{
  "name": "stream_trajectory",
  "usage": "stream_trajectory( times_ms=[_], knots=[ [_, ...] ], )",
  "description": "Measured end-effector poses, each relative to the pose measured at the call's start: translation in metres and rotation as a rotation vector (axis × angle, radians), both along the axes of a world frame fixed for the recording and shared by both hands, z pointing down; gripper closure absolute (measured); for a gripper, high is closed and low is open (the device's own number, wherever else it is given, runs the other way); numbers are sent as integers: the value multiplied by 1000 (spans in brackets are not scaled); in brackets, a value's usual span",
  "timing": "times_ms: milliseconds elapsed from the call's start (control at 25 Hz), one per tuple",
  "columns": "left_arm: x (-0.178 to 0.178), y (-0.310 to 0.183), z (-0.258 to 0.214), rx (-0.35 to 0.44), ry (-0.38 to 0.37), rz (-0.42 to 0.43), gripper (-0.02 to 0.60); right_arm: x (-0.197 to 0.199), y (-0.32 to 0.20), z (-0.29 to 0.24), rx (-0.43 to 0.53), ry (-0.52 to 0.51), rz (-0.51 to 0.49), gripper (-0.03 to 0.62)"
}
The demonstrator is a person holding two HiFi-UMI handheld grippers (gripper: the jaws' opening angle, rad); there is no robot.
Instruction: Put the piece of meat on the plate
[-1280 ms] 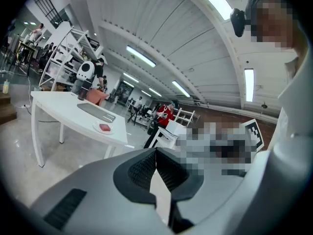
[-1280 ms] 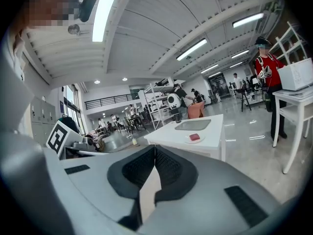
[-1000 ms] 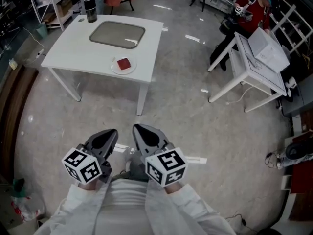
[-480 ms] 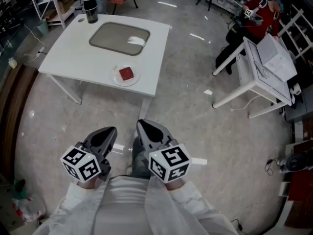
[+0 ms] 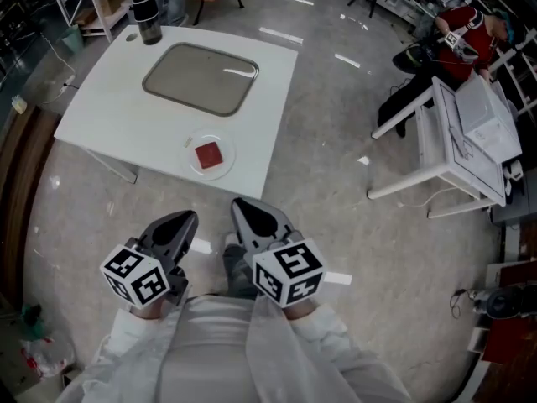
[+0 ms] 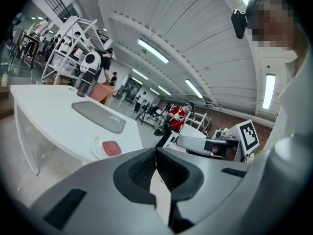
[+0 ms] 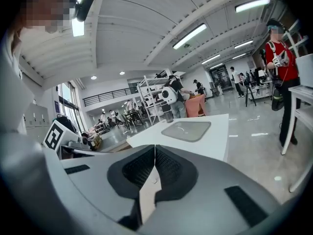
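Observation:
A red piece of meat [image 5: 207, 154] lies on a small white plate [image 5: 221, 167] near the front edge of the white table [image 5: 109, 99]. The left gripper view shows the same meat [image 6: 111, 148] and plate [image 6: 96, 148]. My left gripper [image 5: 183, 222] and right gripper [image 5: 246, 209] are held close to my body, above the floor and short of the table. Both are shut with nothing between the jaws. The left gripper [image 6: 156, 153] points toward the table; the right gripper [image 7: 155, 151] aims past the table's corner.
A grey tray [image 5: 200, 77] lies in the table's middle and a dark bottle [image 5: 146, 15] stands at its far left corner. A second white table [image 5: 470, 145] stands to the right, with a person in red [image 5: 466, 36] beyond it. Shelves line the far left.
The table with the plate and meat has drawn nearer and lower in the head view as I walk toward it. Both grippers stay shut and keep their pose.

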State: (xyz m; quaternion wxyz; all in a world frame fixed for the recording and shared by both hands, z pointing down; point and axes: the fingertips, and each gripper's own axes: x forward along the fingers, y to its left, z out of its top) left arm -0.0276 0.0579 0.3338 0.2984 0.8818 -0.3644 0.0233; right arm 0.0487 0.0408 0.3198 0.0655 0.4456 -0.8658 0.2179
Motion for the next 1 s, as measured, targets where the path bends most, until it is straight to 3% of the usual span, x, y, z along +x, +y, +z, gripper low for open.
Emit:
stream_trajectory(
  times_ms=[440, 1000],
  knots=[
    [4, -87, 15, -45, 33, -121, 572, 12, -84, 12, -22, 20, -114, 579],
    [10, -109, 25, -81, 15, -131, 572, 18, -111, 29, -81, 3, -115, 579]
  ],
)
